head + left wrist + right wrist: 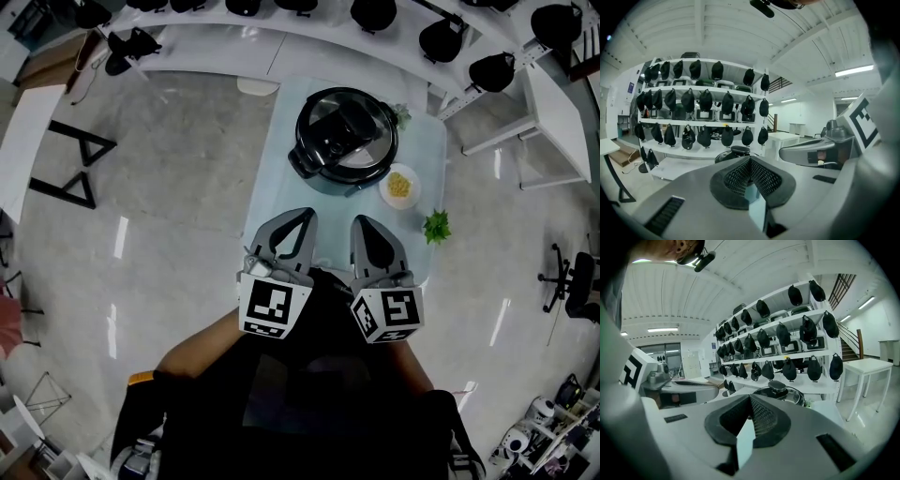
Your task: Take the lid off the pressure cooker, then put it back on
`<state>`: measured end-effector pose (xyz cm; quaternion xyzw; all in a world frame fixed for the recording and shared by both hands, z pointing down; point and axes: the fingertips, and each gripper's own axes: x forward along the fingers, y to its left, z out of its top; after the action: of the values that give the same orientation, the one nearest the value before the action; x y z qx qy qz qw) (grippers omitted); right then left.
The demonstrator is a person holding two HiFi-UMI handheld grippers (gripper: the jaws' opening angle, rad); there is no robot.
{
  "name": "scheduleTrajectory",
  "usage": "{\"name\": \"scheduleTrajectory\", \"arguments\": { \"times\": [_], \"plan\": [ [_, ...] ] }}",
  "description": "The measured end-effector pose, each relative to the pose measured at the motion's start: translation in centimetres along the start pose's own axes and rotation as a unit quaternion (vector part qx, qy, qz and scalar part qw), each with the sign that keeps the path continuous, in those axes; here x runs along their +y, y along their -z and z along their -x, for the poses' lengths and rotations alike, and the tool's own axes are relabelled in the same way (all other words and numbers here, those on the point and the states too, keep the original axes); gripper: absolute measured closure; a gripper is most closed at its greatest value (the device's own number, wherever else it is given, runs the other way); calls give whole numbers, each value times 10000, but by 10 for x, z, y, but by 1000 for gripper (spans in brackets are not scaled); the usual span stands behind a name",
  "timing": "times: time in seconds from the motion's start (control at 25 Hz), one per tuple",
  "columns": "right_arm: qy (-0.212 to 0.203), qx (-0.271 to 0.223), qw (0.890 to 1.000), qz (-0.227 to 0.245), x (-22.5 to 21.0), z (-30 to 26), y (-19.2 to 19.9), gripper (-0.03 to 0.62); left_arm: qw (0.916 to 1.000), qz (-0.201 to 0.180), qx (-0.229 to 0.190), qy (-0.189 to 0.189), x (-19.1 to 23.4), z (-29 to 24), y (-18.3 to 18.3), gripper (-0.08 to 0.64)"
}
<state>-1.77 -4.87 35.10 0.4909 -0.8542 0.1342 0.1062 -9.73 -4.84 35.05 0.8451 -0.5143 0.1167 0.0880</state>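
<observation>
On the far half of the pale tabletop (277,178) stands the pressure cooker (343,141), with its lid (345,127) seated on it. I get this placement from the head view alone. It shows the round black body from above, with a blocky dark handle across the lid. A small dish (401,186) of yellow pieces sits just beside the cooker on the right, and a green sprig (436,226) lies near the tabletop's right edge. The left claw (302,217) and right claw (364,223) hover side by side over the near end. Both point at the cooker and are well apart from it.

The left gripper view supplies what the head view does not. The left claw's meshed pads (761,176) meet at the tip, clenched on nothing, and only the cooker's top shows above them. The right gripper view shows the right claw clenched and empty too. It also gives the lid from the side, with a glossy rim and a black knob. Behind the cooker, both gripper views show white shelves (712,123) hung with black bags.
</observation>
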Motion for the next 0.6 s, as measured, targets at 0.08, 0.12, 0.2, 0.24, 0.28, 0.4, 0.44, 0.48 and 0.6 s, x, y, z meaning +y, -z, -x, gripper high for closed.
{"name": "scheduleTrajectory", "arguments": {
  "times": [0.08,0.12,0.2,0.24,0.28,0.4,0.44,0.48,0.6],
  "plan": [
    [-59,-10,10000,41,-7,-9,-5,577,9999,-24,19,-111,5,-8,-5,554],
    [-85,-19,9999,61,-11,-13,-7,577,9999,-30,26,-166,7,-12,-6,554],
    [-114,-38,9999,114,-19,-21,-10,576,9997,-28,40,-259,11,-20,-9,554],
    [-127,-43,9998,136,-23,-25,-11,577,9995,-25,51,-299,13,-24,-10,554],
    [-147,-46,9998,150,-27,-28,-13,575,9994,-23,65,-338,15,-28,-11,552],
    [-238,-47,9995,207,-36,-40,-17,575,9989,-16,109,-459,19,-38,-14,553],
    [-282,-44,9993,226,-38,-44,-18,575,9987,-15,119,-496,21,-41,-15,554],
    [-335,-41,9991,240,-40,-48,-19,575,9985,-15,128,-532,22,-45,-15,554],
    [-473,-34,9984,292,-46,-61,-22,574,9977,-11,177,-658,29,-55,-16,553]
  ]
}}
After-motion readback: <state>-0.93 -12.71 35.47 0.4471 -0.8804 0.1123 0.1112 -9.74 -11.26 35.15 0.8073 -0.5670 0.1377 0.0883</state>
